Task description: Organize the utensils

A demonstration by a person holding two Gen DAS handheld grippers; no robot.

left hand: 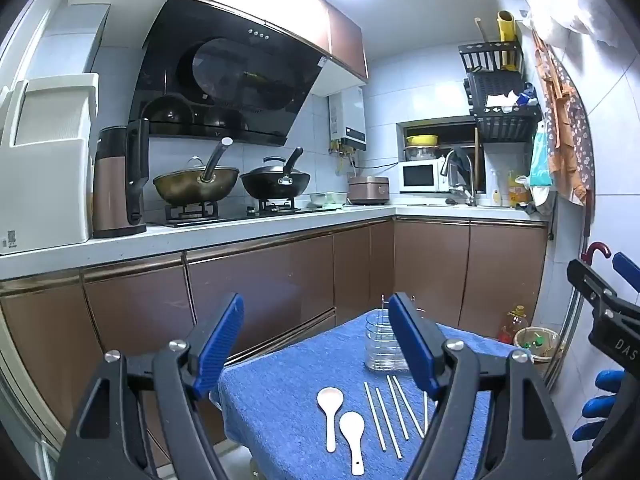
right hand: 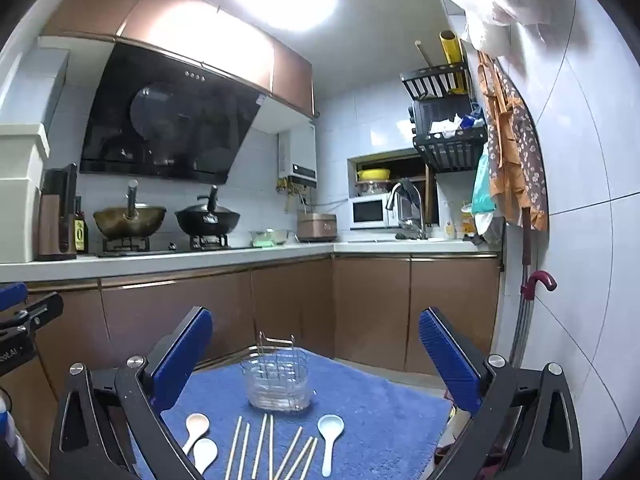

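Observation:
A small table covered by a blue towel (left hand: 276, 408) (right hand: 384, 400) stands low in front of both grippers. On it stands a clear utensil holder (left hand: 382, 346) (right hand: 278, 378) with a wire handle, upright at the far side. In front of the holder lie several pale chopsticks (left hand: 394, 416) (right hand: 266, 448) and white spoons (left hand: 330, 404) (right hand: 330, 432); the right wrist view shows three spoons. My left gripper (left hand: 316, 302) hovers open above the table's near edge, nothing between its fingers. My right gripper (right hand: 316, 318) is also open and holds nothing, and its black frame (left hand: 600, 304) shows at the right edge of the left wrist view.
Brown cabinets and a white counter (left hand: 240, 232) run behind the table, with two woks on a stove (left hand: 192, 188), a kettle (left hand: 116, 184) and a microwave (left hand: 422, 176). An oil bottle (left hand: 514, 322) and a basket (left hand: 538, 342) sit on the floor at the right. A blue-gloved hand (left hand: 600, 400) holds the right gripper.

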